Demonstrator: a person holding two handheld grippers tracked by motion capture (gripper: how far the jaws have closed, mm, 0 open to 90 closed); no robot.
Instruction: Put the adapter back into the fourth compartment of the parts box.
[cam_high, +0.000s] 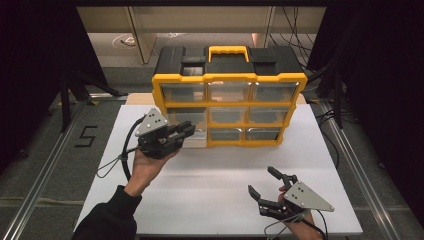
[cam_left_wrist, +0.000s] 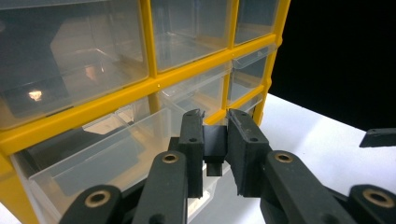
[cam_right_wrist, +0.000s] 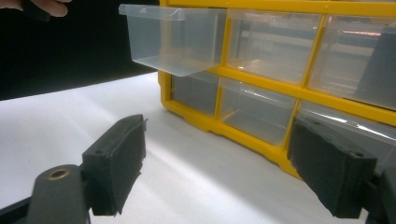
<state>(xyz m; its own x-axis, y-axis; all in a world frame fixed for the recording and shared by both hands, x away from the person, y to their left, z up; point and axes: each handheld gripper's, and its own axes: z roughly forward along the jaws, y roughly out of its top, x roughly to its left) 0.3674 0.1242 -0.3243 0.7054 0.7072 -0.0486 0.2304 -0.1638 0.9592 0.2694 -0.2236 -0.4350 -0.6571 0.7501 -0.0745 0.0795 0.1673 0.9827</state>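
Black block (cam_left_wrist: 214, 144) half-hidden between tongs (cam_left_wrist: 215, 122)

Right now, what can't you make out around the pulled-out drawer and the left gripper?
- Small black part between the left gripper jaws: what it is, too small.
- Drawer front and handle in the high view: covered by that gripper.
- Drawer contents: clear walls and glare in both gripper views.
- Yellow organizer back: hidden behind its own body in the high view.

Both grippers black plastic: left gripper (cam_high: 186, 131), right gripper (cam_high: 264, 181). Brass-coloured pivot rivets, grey three-cornered top plates with screws, thin cables trailing. Left sleeve (cam_high: 107, 216) black.
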